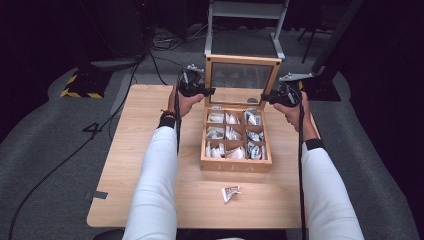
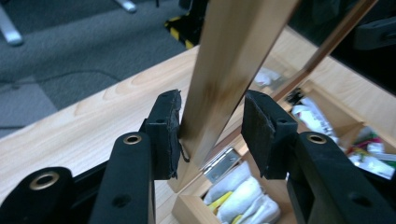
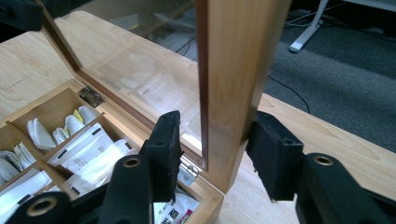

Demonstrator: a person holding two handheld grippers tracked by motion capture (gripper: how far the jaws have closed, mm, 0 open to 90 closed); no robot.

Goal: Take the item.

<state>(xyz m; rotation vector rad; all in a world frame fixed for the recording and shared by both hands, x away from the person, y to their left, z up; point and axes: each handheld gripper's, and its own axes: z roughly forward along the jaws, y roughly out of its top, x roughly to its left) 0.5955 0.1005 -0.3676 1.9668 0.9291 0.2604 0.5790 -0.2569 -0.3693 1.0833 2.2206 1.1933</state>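
Loose tea packet [image 1: 230, 193]: lies alone near the table's [image 1: 150, 125] near edge. Wooden tea box [image 1: 236, 164]: mid-table toward the far edge, compartments filled with packets, glass lid [image 1: 242, 75] upright. Left gripper [image 1: 196, 90]: jaws clamped on the lid's left frame post. Right gripper [image 1: 280, 96]: jaws straddling the right post, outer pad touching, inner pad apart.

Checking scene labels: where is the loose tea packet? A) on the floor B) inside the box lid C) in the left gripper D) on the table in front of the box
D: the high view shows the loose tea packet lying on the table, on the person's side of the tea box.
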